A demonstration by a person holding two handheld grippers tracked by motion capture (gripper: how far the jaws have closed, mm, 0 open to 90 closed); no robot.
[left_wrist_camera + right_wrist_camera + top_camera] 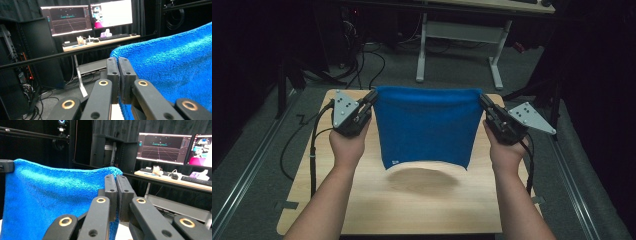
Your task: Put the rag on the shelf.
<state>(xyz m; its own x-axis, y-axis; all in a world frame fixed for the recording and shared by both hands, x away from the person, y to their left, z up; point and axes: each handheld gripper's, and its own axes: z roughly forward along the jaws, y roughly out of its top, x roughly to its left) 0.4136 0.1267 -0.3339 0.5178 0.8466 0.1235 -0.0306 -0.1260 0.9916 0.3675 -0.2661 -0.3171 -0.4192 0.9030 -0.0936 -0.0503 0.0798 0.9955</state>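
1. Count: one towel [427, 125], two grippers, two hands, one table [412, 210].
2. The left gripper [373, 96] pinches the towel's top left corner, jaws squeezed together on the cloth; same thing shows in the left gripper view [119, 65].
3. The right gripper [482, 100] does the same at the top right corner, jaws clamped on the fabric, also seen in the right gripper view [116, 182].
4. The towel is bright blue, fuzzy terry, stretched flat between the grippers in the middle of the frame, hanging off the table with a shadow under it. There's a small white tag [394, 162] near the lower left corner.
5. The top edge is pulled fairly straight and the bottom edge curves. There's bare wood below the towel toward the bottom of the frame, and dark floor past the table's sides.
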